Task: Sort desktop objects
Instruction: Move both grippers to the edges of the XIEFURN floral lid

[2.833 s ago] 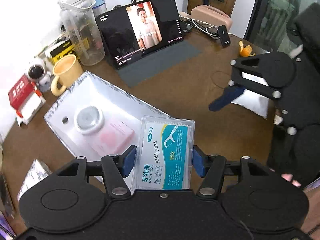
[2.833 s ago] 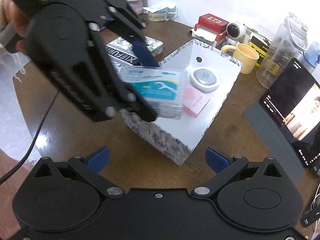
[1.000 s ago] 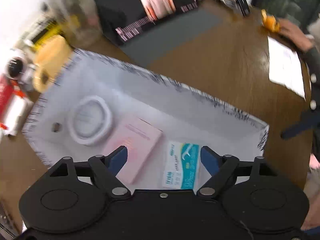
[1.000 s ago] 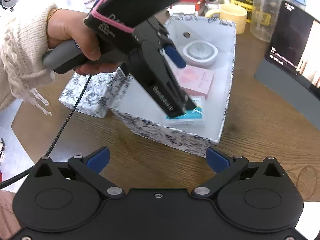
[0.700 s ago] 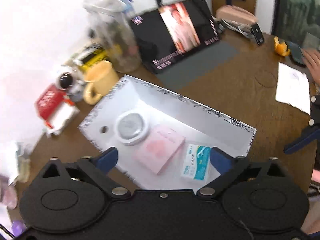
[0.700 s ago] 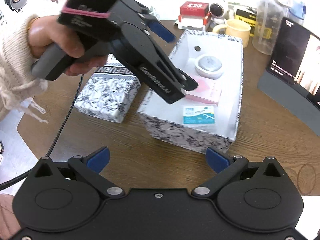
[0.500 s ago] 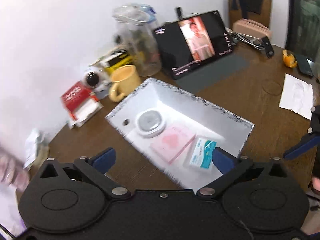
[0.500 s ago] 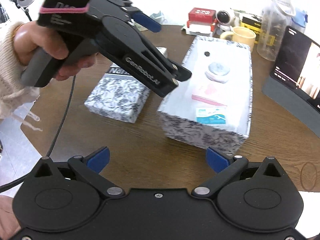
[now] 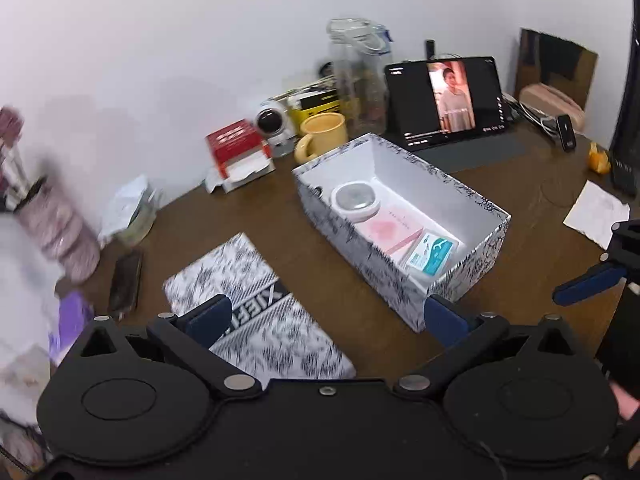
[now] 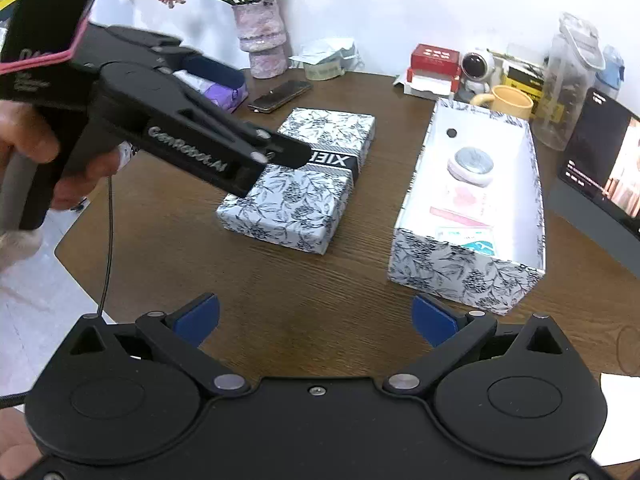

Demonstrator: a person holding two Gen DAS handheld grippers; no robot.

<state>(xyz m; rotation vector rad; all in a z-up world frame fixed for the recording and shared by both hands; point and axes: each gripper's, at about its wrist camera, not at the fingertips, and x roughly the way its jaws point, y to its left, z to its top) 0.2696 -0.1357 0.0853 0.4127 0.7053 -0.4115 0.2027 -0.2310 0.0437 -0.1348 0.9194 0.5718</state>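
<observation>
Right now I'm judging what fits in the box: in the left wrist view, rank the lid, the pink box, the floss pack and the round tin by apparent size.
1. lid, far the largest, though nearest the camera
2. pink box, partly hidden by the box wall
3-4. round tin and floss pack: look alike, unranked

A lived-in home desk is showing here: a round wooden worktop (image 10: 320,280) against a white wall is carrying a vase of dried roses (image 10: 262,36), a yellow mug (image 9: 322,136), a tall water jug (image 9: 358,80), a tablet (image 9: 446,100) playing a video, a phone (image 10: 280,95) and a peeled orange (image 9: 598,158).
</observation>
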